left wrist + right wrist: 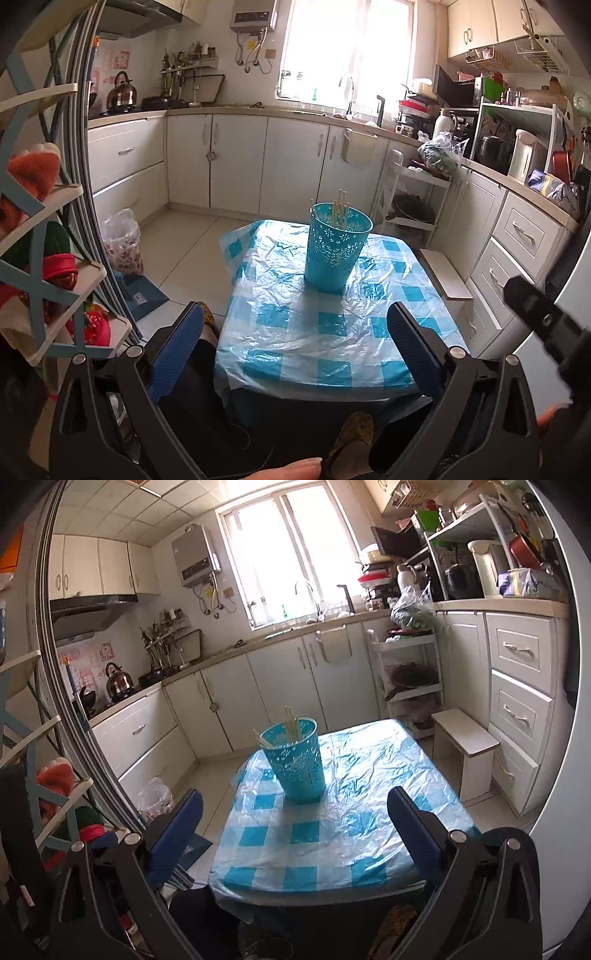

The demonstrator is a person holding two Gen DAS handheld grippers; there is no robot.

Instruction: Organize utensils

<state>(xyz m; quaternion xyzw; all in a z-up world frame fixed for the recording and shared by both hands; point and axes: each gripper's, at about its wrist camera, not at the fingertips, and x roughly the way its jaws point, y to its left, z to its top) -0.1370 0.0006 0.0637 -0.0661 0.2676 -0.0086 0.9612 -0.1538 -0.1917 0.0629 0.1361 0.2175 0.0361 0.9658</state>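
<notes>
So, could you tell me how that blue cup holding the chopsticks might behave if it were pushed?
The blue cup is tall and narrower at its base, so it could tip. Its cut-out walls suggest it is light. It stands on a wrinkled plastic sheet, so it may slide or drag the sheet.

Both wrist cameras look forward and slightly down from the near table point(332, 354) edge, sharing the blue holder point(337, 251), the left camera sitting closer.

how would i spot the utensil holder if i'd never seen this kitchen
Find the small table with the blue-and-white checked cover. The holder stands alone on it: a turquoise perforated cup, pale chopsticks poking out its top.
</notes>
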